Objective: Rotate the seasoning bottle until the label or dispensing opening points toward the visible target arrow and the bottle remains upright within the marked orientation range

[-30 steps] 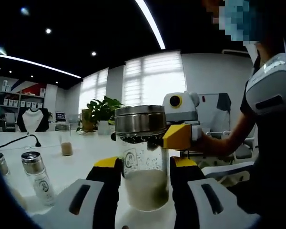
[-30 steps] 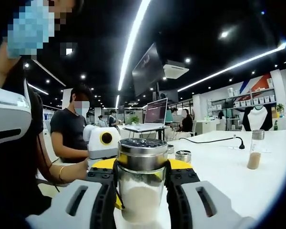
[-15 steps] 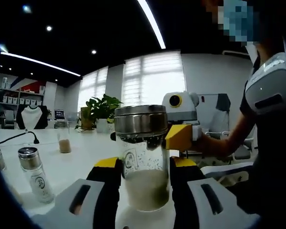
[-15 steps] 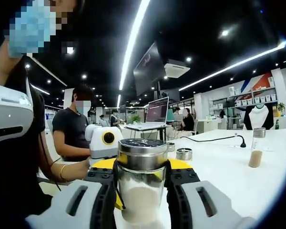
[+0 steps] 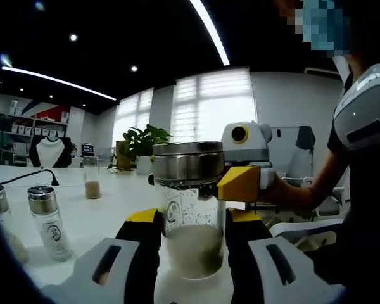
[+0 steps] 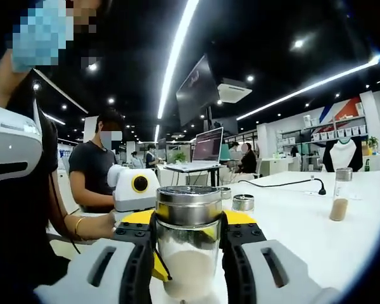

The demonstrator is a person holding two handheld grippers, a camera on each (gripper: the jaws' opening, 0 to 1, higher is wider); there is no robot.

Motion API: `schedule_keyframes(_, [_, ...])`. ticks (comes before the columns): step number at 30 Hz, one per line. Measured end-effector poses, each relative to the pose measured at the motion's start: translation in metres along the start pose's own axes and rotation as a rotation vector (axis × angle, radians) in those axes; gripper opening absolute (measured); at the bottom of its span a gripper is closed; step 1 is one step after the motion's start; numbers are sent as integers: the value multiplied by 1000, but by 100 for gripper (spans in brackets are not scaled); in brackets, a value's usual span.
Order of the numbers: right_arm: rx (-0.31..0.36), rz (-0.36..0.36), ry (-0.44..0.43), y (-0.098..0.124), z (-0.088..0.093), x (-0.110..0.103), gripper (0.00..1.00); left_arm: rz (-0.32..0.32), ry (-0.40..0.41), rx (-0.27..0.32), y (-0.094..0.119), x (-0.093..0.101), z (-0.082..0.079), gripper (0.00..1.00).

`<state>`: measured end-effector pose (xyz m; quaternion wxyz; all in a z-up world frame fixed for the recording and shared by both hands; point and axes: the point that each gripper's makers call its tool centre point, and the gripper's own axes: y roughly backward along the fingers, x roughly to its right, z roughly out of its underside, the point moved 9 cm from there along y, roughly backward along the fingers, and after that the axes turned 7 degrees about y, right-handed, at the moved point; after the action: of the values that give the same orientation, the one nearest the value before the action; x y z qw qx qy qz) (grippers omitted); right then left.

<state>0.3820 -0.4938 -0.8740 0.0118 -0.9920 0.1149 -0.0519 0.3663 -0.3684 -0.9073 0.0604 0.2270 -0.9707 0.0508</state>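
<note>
Seasoning bottle [image 5: 190, 215] upright at frame centre, clamped by left tool [image 5: 191, 247] and right tool [image 6: 189, 253] on white bench [image 6: 304, 221].

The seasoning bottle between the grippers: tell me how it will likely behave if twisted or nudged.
The seasoning bottle looks like clear, smooth-walled glass, so it may slip in the jaws and could break if dropped. The metal lid is wider than the body and the powder fills only the lower part, so it probably stays fairly steady, yet a push up high might tip it.
</note>
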Motion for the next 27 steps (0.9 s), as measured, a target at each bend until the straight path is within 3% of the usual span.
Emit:
schedule_keyframes(4, [4,25,-6,0,-1,0,39,-50,-11,25,-2,4,0,42])
schedule_keyframes(10, [26,67,-11,3,-2,-2,39,-69,14,60,-3,6,0,42])
schedule_keyframes(22, [41,186,-32,10,-2,-1,39,-126,-43,52,-12,8,-5,42])
schedule_keyframes(27, [19,218,-25,12,-1,1,39,-160,-49,59,-16,9,-4,41])
